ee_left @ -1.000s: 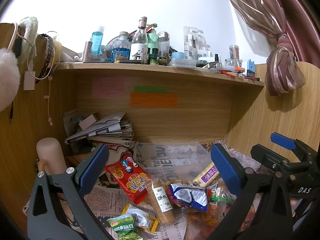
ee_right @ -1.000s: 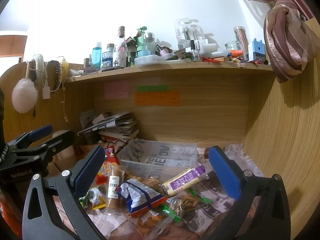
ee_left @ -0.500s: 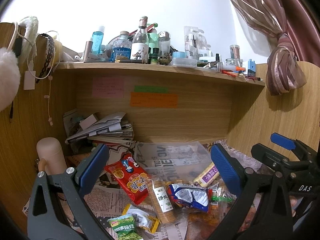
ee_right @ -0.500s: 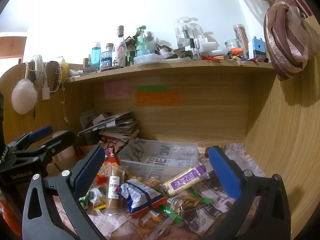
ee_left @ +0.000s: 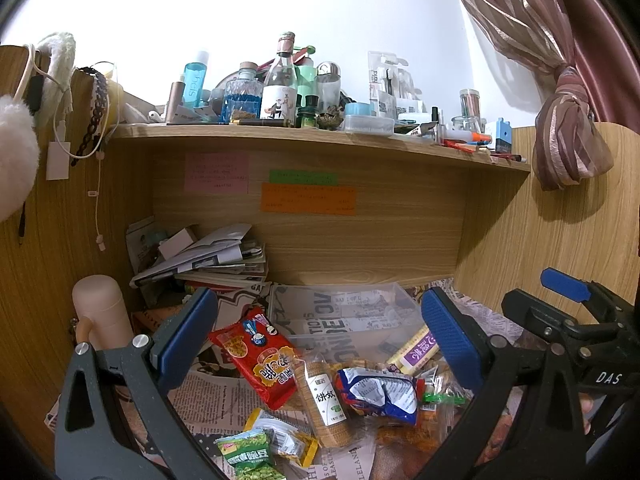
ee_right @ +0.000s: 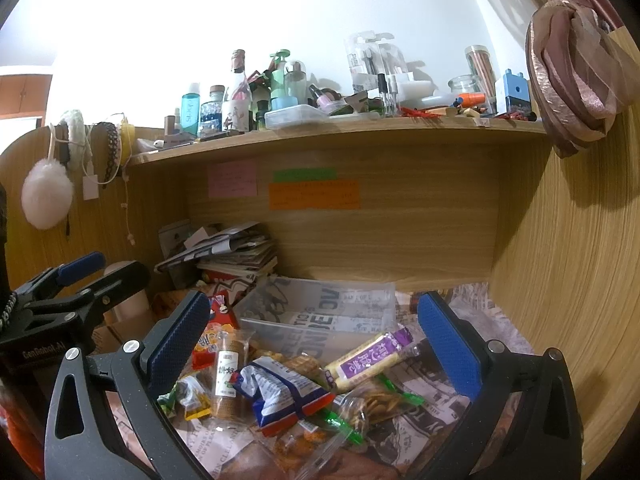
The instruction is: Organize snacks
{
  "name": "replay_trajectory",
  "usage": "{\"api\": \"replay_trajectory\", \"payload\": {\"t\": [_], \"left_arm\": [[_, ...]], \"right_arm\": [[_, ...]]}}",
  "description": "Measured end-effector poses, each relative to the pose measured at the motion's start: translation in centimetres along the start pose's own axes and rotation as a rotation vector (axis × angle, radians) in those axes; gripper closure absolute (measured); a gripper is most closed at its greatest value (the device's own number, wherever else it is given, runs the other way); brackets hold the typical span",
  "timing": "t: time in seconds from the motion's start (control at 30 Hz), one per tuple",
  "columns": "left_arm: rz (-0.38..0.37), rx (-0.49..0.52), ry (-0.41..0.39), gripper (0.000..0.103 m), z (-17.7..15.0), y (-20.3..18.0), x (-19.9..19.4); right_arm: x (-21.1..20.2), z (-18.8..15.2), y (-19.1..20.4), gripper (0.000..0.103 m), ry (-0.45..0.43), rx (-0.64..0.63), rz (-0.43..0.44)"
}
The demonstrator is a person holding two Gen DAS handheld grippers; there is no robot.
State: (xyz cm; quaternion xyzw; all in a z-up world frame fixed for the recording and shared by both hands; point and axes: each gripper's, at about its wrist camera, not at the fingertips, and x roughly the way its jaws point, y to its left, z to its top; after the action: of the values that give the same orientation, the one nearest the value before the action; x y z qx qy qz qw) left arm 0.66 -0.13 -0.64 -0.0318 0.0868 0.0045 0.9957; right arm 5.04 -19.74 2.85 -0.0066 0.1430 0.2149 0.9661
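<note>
My left gripper (ee_left: 318, 338) hangs over the snack pile with its jaws spread wide and nothing between them; my right gripper (ee_right: 314, 338) hangs beside it, jaws just as wide and holding nothing. Each shows in the other's view, the right one at the right edge of the left view and the left one at the left edge of the right view.

The snacks lie heaped on the newspaper-covered counter (ee_left: 218, 394) near its front edge. The red snack packet (ee_left: 260, 360) lies tilted toward the left side of the heap, touching the clear-wrapped biscuit roll (ee_left: 326, 398) beside it. Against the roll's right side rests the blue-and-white crumpled bag (ee_left: 380, 390). At the front edge lie the green pea packet (ee_left: 246, 456) and, just beside it, a small yellow-edged sachet (ee_left: 286, 438). The yellow bar with a purple label (ee_right: 370, 360) lies slanted, leaning on the near wall of the clear plastic bin (ee_right: 320, 308), which stands behind the heap toward the back wall. Clear bags of golden crackers with green seals (ee_right: 372, 400) lie in front of the bar.

At the back left corner a stack of papers and magazines (ee_left: 208, 260) leans against the wall, with a pale pink bottle (ee_left: 102, 312) standing at the left edge in front of it
</note>
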Motion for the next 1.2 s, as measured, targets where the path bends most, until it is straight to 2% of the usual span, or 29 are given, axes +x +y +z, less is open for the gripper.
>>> {"api": "replay_trajectory", "payload": {"t": [0.87,1.03,1.2], "left_arm": [[-0.01,0.006,0.009,0.0,-0.2,-0.6,0.3],[0.005,0.006,0.034,0.0,-0.7,-0.2,1.2],[0.014,-0.001,0.098,0.0,-1.7,1.1,3.0]], "right_arm": [[-0.2,-0.2,-0.6,0.0,0.006,0.018,-0.002],[0.3,-0.4,-0.9,0.0,0.015,0.028,-0.003],[1.6,-1.0,-1.5,0.0,0.057,0.036,-0.007]]}}
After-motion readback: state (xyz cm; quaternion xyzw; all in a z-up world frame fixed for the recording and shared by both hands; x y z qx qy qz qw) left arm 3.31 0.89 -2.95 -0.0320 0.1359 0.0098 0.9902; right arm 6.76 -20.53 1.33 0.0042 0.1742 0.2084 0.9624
